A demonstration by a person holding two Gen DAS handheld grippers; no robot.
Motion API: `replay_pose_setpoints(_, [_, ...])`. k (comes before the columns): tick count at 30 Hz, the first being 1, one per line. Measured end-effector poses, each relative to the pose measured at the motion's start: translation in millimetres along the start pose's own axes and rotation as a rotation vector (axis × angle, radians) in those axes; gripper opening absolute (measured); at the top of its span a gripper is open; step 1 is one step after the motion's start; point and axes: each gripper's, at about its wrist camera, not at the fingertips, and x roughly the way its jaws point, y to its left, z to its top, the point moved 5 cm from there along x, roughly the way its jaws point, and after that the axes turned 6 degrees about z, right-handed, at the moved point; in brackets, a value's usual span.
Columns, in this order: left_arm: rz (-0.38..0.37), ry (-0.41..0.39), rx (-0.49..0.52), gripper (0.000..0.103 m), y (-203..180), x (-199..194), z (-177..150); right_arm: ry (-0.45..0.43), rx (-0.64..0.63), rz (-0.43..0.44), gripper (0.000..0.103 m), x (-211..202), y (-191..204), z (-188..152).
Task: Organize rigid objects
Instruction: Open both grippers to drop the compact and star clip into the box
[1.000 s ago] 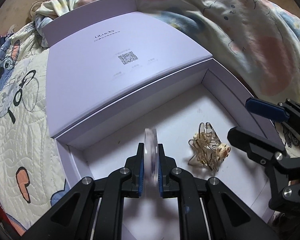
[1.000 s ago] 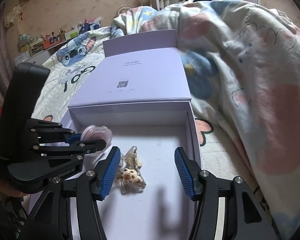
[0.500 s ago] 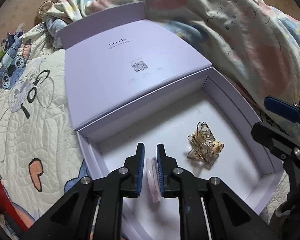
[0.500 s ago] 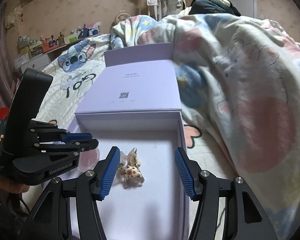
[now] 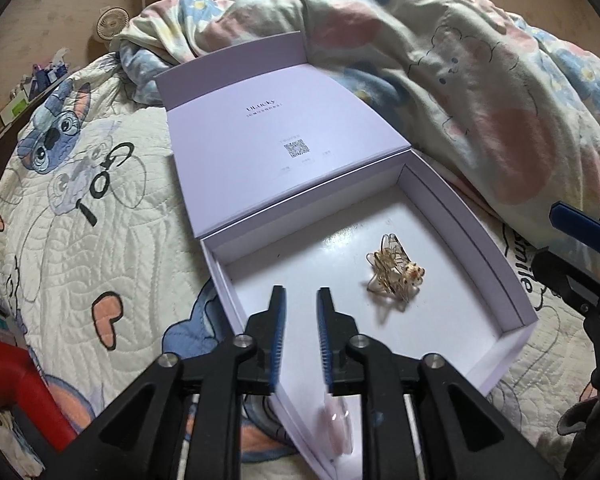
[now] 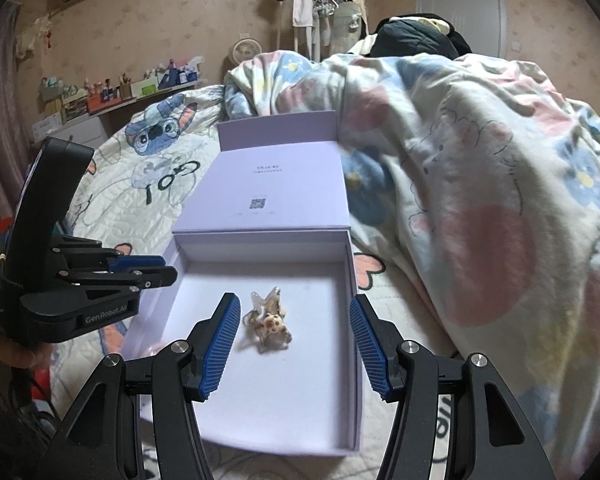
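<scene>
one lavender box (image 5: 516, 280) lies open on a quilted bedspread (image 5: 80, 240), its lid (image 5: 268, 132) folded flat behind it. two things are inside: one gold-wire hair clip (image 5: 394, 274) with a small spotted charm, in the middle of the white floor, and one pale pink disc (image 5: 336, 420), blurred, at the near left corner. the clip's long axis runs toward the hinge wall, charm end nearest the right gripper; the disc's axis cannot be told. the left gripper (image 5: 301, 312) hangs above the near left part of the box, its jaws opening with nothing between the pads. the right gripper (image 6: 294, 338) holds its jaws about half apart, empty, framing the clip from above without touching. a rumpled printed duvet (image 6: 480, 200) crowds the box's right side.
</scene>
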Motion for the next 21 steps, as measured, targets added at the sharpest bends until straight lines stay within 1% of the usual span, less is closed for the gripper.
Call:
replay_pose_setpoints(1, [0.002,-0.004,-0.002,0.038,0.7,-3.5,-1.4,-0.003,0.0,0.0,0.058,-4.4,1.7,-0.7])
replay_pose_setpoints(3, [-0.001,-0.032,-0.009,0.091,2.1,-14.1,-3.9,-0.005,-0.002,0.0,0.058,-11.0,4.8,-2.1])
replay_pose_setpoints(4, [0.002,-0.053,-0.014,0.098,2.9,-20.4,-4.9,-0.006,-0.003,0.0,0.058,-14.2,6.6,-2.9])
replay_pose_setpoints(5, [0.008,-0.066,-0.016,0.1,3.6,-25.0,-5.5,-0.006,-0.005,-0.001,0.058,-17.6,8.4,-4.3])
replay_pose_setpoints(7, [0.019,-0.078,-0.012,0.1,4.2,-34.2,-8.2,-0.008,-0.007,-0.002,0.058,-24.3,11.6,-6.4])
replay_pose_setpoints(17, [0.021,-0.094,-0.02,0.1,8.0,-68.0,-25.6,-0.029,-0.021,-0.003,0.058,-56.7,30.3,-14.7])
replay_pose_setpoints(21, [0.008,-0.113,-0.021,0.1,8.3,-83.4,-32.6,-0.037,-0.023,-0.005,0.058,-69.8,37.5,-18.7])
